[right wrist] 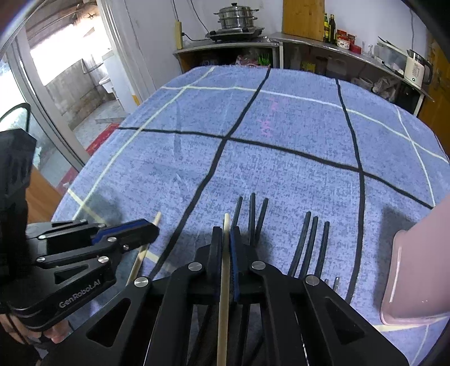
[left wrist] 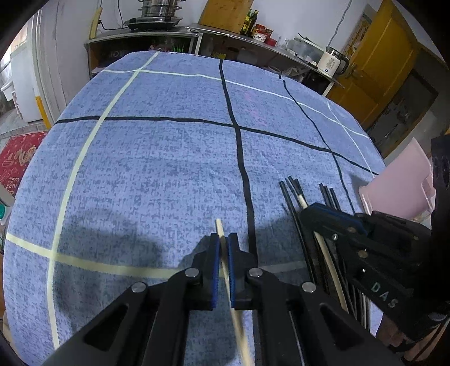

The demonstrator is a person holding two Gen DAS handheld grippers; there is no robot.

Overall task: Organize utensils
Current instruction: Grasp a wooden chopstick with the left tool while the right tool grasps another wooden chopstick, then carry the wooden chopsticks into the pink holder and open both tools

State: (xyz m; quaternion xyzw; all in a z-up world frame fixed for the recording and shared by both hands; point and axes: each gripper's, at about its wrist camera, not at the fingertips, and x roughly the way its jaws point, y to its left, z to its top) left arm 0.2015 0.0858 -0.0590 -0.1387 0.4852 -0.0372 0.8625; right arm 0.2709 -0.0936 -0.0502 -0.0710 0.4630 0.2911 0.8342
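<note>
My left gripper [left wrist: 223, 239] is shut on a pale wooden chopstick [left wrist: 220, 232] low over the blue checked cloth [left wrist: 154, 169]; it also shows at the left of the right wrist view [right wrist: 149, 225]. My right gripper [right wrist: 225, 232] is shut on a second pale chopstick [right wrist: 225, 222], held among several black chopsticks [right wrist: 251, 214] that lie on the cloth. More black chopsticks [right wrist: 312, 239] lie just to the right. In the left wrist view the right gripper [left wrist: 317, 211] sits over the black chopsticks [left wrist: 289, 191].
A pink plastic holder [right wrist: 419, 270] stands at the table's right edge, also in the left wrist view [left wrist: 399, 183]. Behind the table are a steel counter with a steamer pot [right wrist: 237, 17], bottles and a white kettle [right wrist: 414, 70]. A glass door is at the left.
</note>
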